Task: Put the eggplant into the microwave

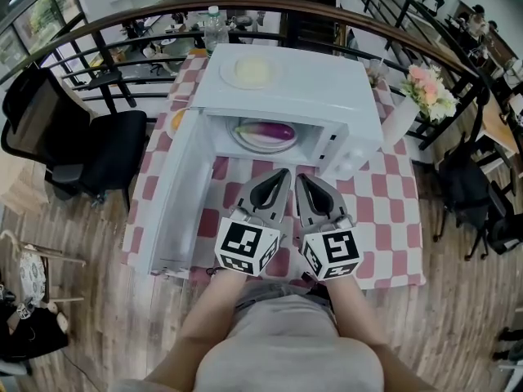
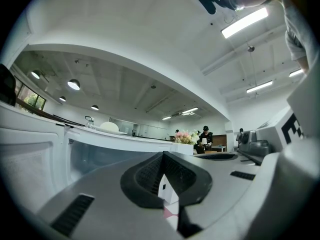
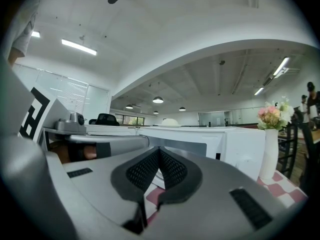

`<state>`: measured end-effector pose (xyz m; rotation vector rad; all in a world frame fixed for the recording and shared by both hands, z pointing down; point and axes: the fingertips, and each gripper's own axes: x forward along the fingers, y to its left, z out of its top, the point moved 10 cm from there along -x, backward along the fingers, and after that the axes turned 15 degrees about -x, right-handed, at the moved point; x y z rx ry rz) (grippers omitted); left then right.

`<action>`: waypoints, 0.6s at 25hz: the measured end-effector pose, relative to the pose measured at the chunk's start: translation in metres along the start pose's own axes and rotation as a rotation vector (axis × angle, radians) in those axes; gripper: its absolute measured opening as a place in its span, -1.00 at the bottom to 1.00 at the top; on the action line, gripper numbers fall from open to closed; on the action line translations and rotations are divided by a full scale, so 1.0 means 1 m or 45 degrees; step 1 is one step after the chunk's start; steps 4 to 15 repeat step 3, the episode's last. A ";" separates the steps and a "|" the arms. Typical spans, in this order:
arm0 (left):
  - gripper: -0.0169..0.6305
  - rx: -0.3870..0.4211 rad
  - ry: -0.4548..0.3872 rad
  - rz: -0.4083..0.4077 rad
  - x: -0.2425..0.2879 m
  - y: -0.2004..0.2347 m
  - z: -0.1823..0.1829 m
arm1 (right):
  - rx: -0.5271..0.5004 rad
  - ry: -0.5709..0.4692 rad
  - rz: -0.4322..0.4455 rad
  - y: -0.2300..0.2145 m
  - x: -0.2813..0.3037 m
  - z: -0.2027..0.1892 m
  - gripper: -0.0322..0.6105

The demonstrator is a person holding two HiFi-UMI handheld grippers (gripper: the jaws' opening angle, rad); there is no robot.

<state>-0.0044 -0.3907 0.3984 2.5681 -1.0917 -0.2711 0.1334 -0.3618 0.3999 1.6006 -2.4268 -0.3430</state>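
Observation:
A purple eggplant lies on the glass plate inside the white microwave, whose door hangs wide open to the left. Both grippers are held side by side over the checked tablecloth, just in front of the oven opening. My left gripper is shut with nothing in it, and so is my right gripper. In the left gripper view the jaws meet at their tips with the open door to the left. In the right gripper view the closed jaws point at the microwave's front.
A pale plate rests on top of the microwave. A white vase of flowers stands at the table's right, a water bottle behind. Black chairs flank the table, and a curved railing runs behind it.

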 end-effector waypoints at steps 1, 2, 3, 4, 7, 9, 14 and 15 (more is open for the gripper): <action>-0.94 0.005 -0.002 -0.002 0.000 0.000 0.000 | -0.006 -0.004 -0.003 -0.001 0.000 0.000 -0.83; -0.94 0.010 -0.003 -0.004 0.001 -0.001 0.000 | -0.012 -0.007 -0.006 -0.001 0.000 0.000 -0.83; -0.94 0.016 -0.004 -0.006 0.002 -0.001 0.000 | -0.018 -0.011 -0.008 -0.001 0.000 0.000 -0.83; -0.94 0.016 -0.004 -0.006 0.002 -0.001 0.000 | -0.018 -0.011 -0.008 -0.001 0.000 0.000 -0.83; -0.94 0.016 -0.004 -0.006 0.002 -0.001 0.000 | -0.018 -0.011 -0.008 -0.001 0.000 0.000 -0.83; -0.94 0.016 -0.004 -0.006 0.002 -0.001 0.000 | -0.018 -0.011 -0.008 -0.001 0.000 0.000 -0.83; -0.94 0.016 -0.004 -0.006 0.002 -0.001 0.000 | -0.018 -0.011 -0.008 -0.001 0.000 0.000 -0.83; -0.94 0.016 -0.004 -0.006 0.002 -0.001 0.000 | -0.018 -0.011 -0.008 -0.001 0.000 0.000 -0.83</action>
